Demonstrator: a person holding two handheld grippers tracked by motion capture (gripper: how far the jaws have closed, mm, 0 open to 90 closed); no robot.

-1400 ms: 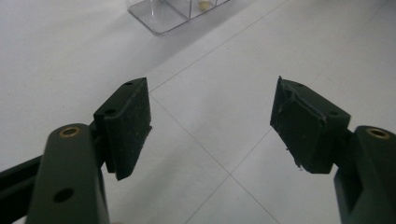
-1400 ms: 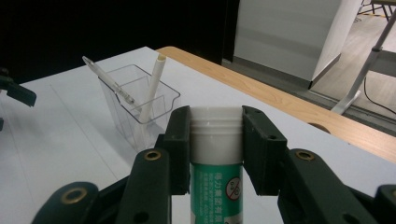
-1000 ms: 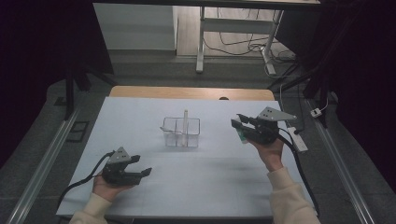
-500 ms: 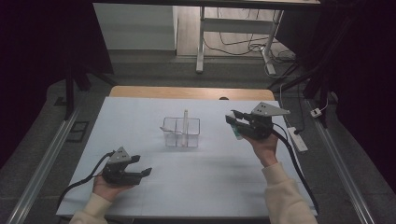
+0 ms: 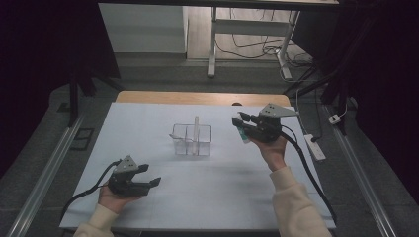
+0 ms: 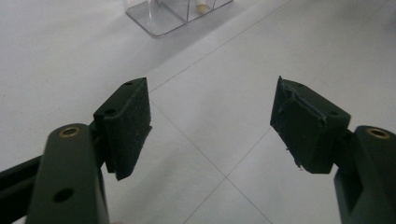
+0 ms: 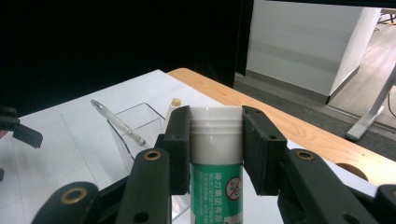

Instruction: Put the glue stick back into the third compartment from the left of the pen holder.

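A clear plastic organizer (image 5: 191,139) stands at the middle of the white sheet, with a clear pen (image 7: 116,122) leaning in it. My right gripper (image 5: 240,126) hovers just right of it, shut on a green-and-white tube (image 7: 216,140) with a white cap end; the pads clamp the tube's white neck. In the right gripper view the organizer (image 7: 135,126) lies just beyond the tube. My left gripper (image 5: 150,175) rests near the front left of the sheet, open, its jaws wide with nothing between them (image 6: 212,123). The organizer's corner (image 6: 168,14) shows far ahead of it.
The white sheet (image 5: 222,182) covers a wooden table whose bare edge (image 5: 197,97) shows at the back. A white power strip (image 5: 314,147) lies off the right side, by the right gripper's trailing cable. Metal rails run along both sides.
My right gripper has carried the tube leftward, closer to the organizer, and slightly up. The left gripper has stayed still.
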